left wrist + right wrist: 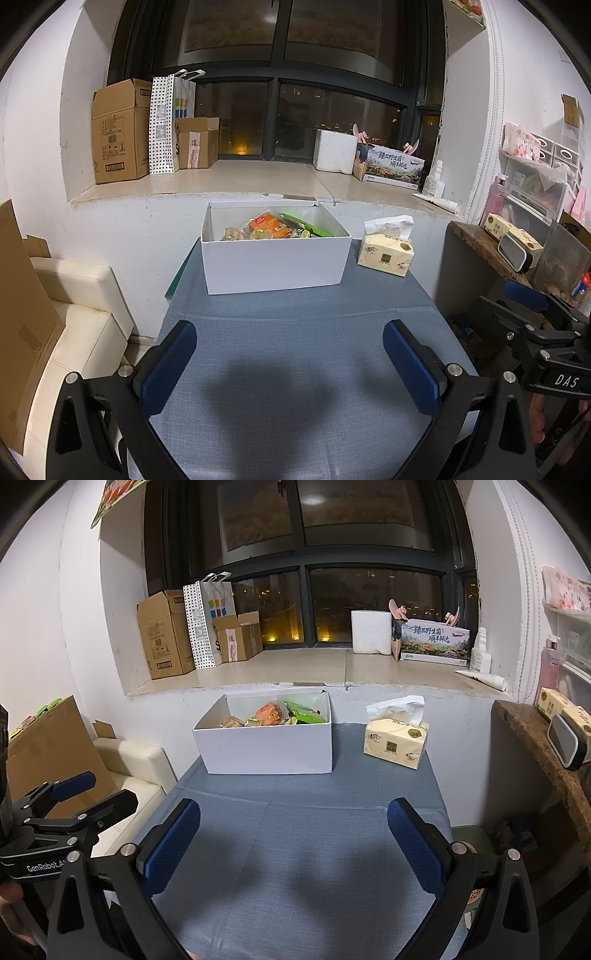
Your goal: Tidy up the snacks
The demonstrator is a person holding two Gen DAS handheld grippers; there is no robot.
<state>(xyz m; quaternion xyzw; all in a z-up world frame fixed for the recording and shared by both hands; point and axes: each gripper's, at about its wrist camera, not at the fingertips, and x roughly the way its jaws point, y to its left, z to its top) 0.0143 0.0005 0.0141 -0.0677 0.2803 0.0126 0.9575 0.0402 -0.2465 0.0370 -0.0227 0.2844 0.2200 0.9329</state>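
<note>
Standing under the dark window, the desk (295, 350) wears a blue-grey cloth. A white box (275, 262) sits at its far end, by the wall. Snacks (271, 227) lie inside the box, orange, yellow and green packs. A yellow tissue pack (386, 254) rests just beside the box. The left tongs (290, 363) are wide apart and hold nothing. The right tongs (293, 843) are apart too, hanging over bare cloth.

Snacks (275, 229) half-hidden behind box wall (273, 264)
</note>
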